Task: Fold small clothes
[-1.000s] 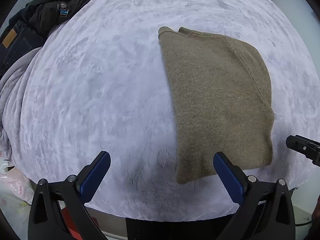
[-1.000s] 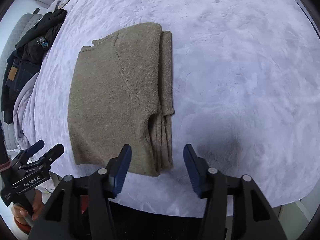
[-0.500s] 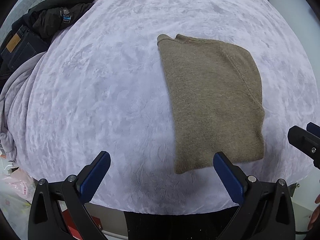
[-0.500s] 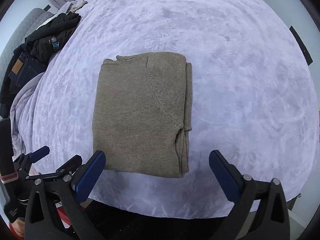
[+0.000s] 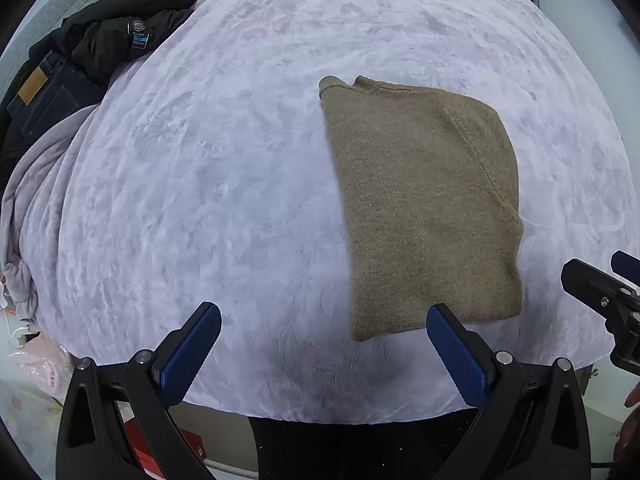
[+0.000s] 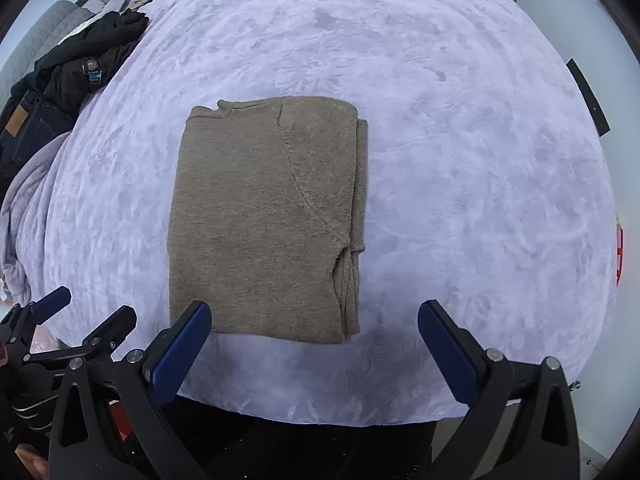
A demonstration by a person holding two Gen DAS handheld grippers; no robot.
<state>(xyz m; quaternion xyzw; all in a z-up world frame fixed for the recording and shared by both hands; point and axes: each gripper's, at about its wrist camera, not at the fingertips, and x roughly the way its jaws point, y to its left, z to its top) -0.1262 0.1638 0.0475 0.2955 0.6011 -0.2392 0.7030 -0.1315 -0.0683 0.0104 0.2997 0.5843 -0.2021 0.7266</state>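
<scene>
A tan knitted sweater point(image 5: 428, 204) lies folded into a rectangle on the lilac plush bed cover point(image 5: 224, 184); it also shows in the right wrist view point(image 6: 264, 220), with its folded layers stacked along its right edge. My left gripper point(image 5: 324, 320) is open and empty, held above the bed's near edge, left of the sweater's near corner. My right gripper point(image 6: 314, 316) is open and empty, just short of the sweater's near edge. Neither gripper touches the sweater. The right gripper's tip also shows at the right rim of the left wrist view point(image 5: 608, 292).
A pile of dark clothes point(image 5: 120, 36) with jeans point(image 5: 40, 96) lies at the bed's far left. A crumpled lilac blanket point(image 5: 28, 200) hangs off the left side. The bed's near edge point(image 5: 320, 416) runs below the grippers. A pink bag point(image 5: 36, 364) lies on the floor.
The right gripper has opened wide. Both grippers have pulled back and up from the sweater, which now sits farther away and smaller in both views. The sweater has not moved.
</scene>
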